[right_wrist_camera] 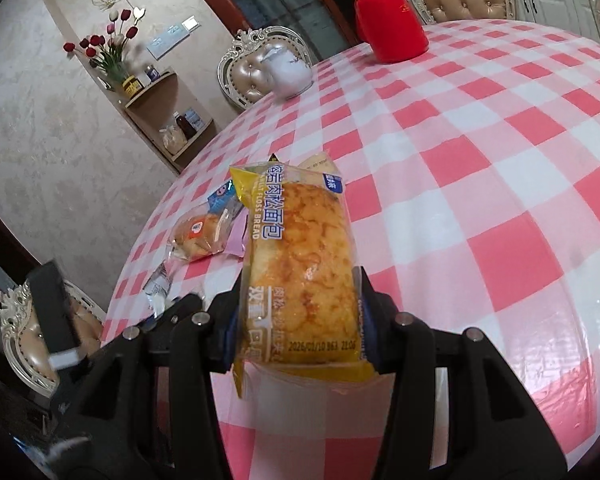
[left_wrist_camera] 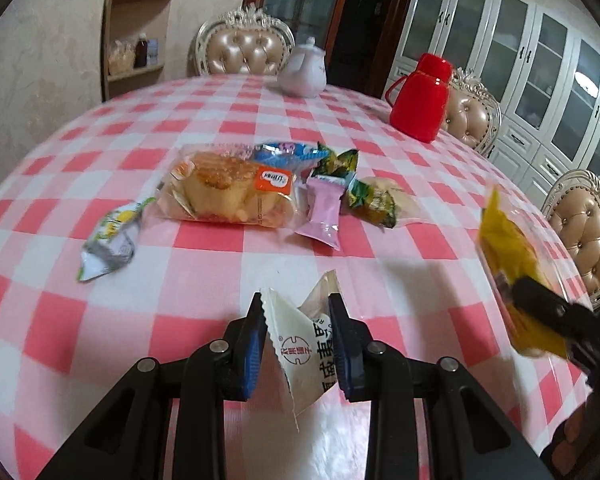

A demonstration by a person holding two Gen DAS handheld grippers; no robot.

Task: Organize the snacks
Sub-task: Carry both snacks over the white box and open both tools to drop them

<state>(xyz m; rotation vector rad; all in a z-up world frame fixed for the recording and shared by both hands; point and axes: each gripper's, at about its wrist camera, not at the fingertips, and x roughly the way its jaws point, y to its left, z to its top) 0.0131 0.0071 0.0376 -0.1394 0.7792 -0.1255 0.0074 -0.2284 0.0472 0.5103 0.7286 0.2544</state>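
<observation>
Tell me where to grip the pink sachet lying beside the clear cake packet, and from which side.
Grip the pink sachet across its narrow middle, coming from above. It lies flat, its near flared end free, while the cake packet and green wrappers crowd its far end, so a low side approach looks blocked.

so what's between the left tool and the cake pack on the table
Only bare checked cloth between the left tool and the cake pack, in the left wrist view.

teapot (left_wrist_camera: 303,72) behind snack pile (left_wrist_camera: 268,184)
</observation>
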